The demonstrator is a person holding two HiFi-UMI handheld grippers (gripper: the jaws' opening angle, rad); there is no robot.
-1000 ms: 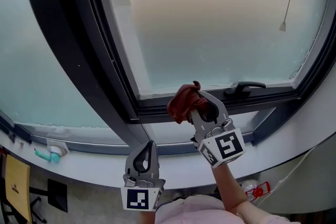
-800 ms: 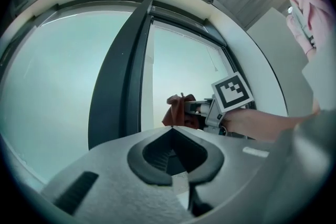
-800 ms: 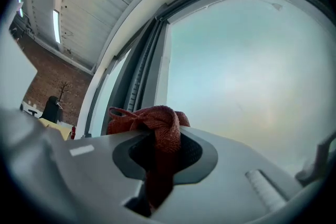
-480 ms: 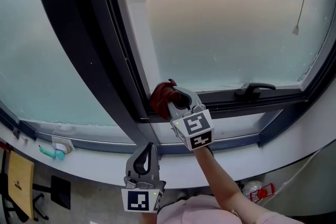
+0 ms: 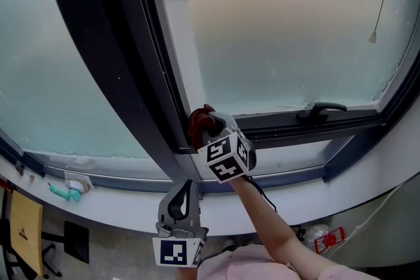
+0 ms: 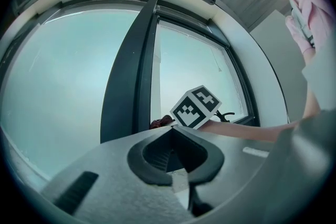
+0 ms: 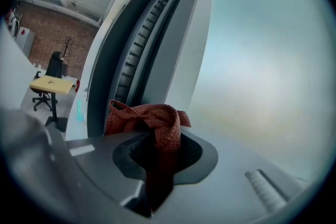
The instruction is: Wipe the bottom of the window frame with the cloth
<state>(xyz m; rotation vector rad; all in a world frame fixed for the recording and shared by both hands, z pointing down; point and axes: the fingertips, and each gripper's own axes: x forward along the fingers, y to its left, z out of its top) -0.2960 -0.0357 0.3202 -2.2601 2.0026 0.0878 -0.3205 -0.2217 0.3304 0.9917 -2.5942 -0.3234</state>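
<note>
A red cloth is bunched in my right gripper, which is shut on it. The cloth presses on the dark bottom rail of the window frame at its left end, in the corner by the upright mullion. In the right gripper view the cloth sticks out of the gripper toward the frame's grooves. My left gripper hangs lower, below the sill, shut with nothing in it. In the left gripper view, past that gripper, a bit of the cloth shows.
A black window handle sits on the bottom rail to the right. A pull cord hangs in front of the glass. A turquoise object lies on the white sill at left. A yellow table stands on the floor below.
My right gripper has slid left along the bottom rail with the cloth, from mid-rail to the corner by the mullion. The left gripper has stayed put.
</note>
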